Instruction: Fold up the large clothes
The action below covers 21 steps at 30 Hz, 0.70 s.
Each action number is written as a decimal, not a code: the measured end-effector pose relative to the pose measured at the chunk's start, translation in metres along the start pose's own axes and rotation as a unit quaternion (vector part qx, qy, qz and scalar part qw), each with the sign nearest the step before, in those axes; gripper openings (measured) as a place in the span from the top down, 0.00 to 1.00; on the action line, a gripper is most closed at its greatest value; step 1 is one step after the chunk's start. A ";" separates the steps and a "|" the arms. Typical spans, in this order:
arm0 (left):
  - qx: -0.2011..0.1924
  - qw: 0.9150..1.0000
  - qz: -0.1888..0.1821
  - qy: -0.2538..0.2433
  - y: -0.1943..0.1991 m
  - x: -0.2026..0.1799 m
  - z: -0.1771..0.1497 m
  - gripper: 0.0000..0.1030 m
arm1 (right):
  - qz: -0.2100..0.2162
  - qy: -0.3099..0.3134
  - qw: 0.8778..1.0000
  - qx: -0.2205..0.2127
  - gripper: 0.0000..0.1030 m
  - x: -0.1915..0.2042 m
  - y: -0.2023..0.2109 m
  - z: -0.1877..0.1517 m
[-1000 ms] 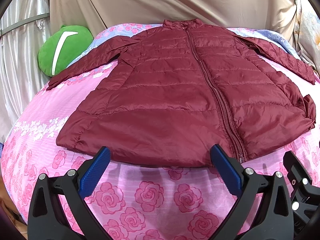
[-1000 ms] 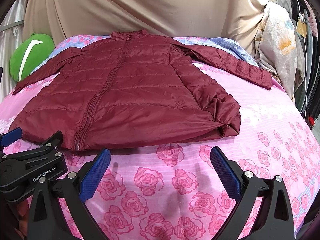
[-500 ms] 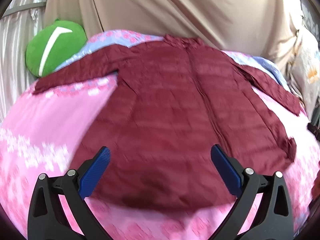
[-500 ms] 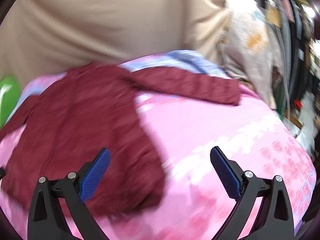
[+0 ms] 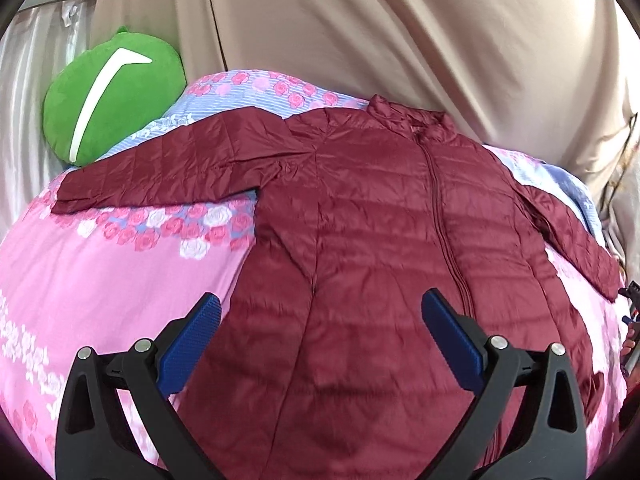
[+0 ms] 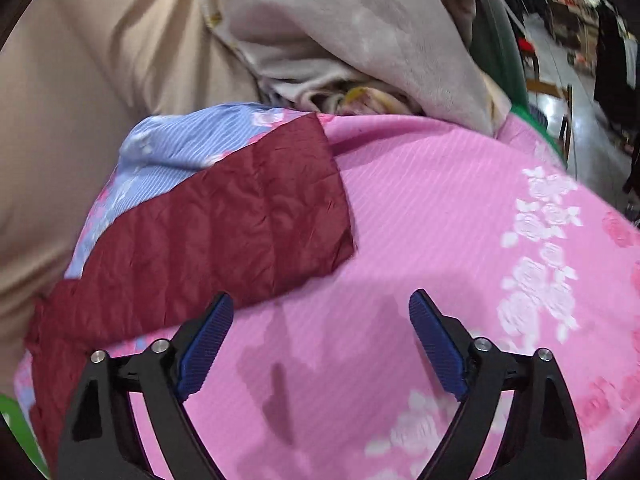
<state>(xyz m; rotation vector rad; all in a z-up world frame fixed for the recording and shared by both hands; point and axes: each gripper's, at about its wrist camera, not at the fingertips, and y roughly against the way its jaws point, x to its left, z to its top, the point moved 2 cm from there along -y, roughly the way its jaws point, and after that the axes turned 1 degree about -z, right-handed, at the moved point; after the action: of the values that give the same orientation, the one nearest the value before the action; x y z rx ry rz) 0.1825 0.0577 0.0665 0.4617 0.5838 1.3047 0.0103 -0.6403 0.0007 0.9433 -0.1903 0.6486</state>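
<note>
A dark red quilted jacket lies face up on the pink rose-print bed cover, zip closed, both sleeves spread out. My left gripper hovers open over the jacket's lower left panel, nothing between its blue pads. In the right wrist view the end of the jacket's right sleeve lies flat just ahead and left of my right gripper. Its jaws are closing, with only bed cover between them; its left fingertip sits at the sleeve's lower edge.
A green plush cushion rests at the far left of the bed. A beige drape hangs behind. A heap of pale blankets sits at the bed's far right edge, with a room floor beyond.
Both grippers have travelled up the bed from the hem. The left now hangs over the jacket body; the right swung right to the sleeve end, rolled, and narrowed slightly.
</note>
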 end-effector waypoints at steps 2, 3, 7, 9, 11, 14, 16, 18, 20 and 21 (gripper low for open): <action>-0.001 1.000 0.001 -0.006 -0.009 -0.003 0.009 0.05 | 0.006 -0.020 1.000 0.013 0.24 -0.002 -0.018 0.009; -0.001 1.000 0.002 -0.009 -0.012 -0.004 0.011 0.05 | 0.007 -0.030 0.999 0.017 0.27 -0.002 -0.024 0.012; -0.005 1.000 0.005 -0.023 -0.025 -0.010 0.023 0.05 | 0.029 -0.045 0.998 0.019 0.86 0.017 -0.039 0.029; -0.004 1.000 0.003 -0.026 -0.032 -0.012 0.028 0.05 | 0.055 -0.043 0.998 0.008 0.89 0.042 -0.033 0.039; 0.000 1.000 0.000 -0.025 -0.038 -0.014 0.032 0.05 | 0.095 -0.022 0.995 -0.020 0.91 0.080 -0.013 0.050; 0.008 1.000 -0.013 -0.016 -0.047 -0.014 0.040 0.05 | 0.169 0.053 0.982 -0.065 0.91 0.172 0.035 0.057; 0.013 1.000 -0.027 -0.005 -0.054 -0.014 0.046 0.05 | 0.226 0.133 0.961 -0.086 0.91 0.252 0.074 0.045; 0.013 0.999 -0.037 0.003 -0.058 -0.014 0.051 0.05 | 0.274 0.207 0.935 -0.090 0.91 0.322 0.104 0.019; 0.007 0.999 -0.041 0.008 -0.060 -0.014 0.057 0.05 | 0.316 0.273 0.905 -0.086 0.91 0.385 0.127 -0.016; 0.003 0.999 -0.042 0.009 -0.061 -0.014 0.060 0.05 | 0.339 0.307 0.886 -0.081 0.92 0.420 0.137 -0.039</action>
<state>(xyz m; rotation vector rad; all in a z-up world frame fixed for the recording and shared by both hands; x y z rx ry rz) 0.2646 0.0323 0.0772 0.4255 0.6159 1.2286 0.2586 -0.3705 0.2496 0.4520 0.0029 1.5232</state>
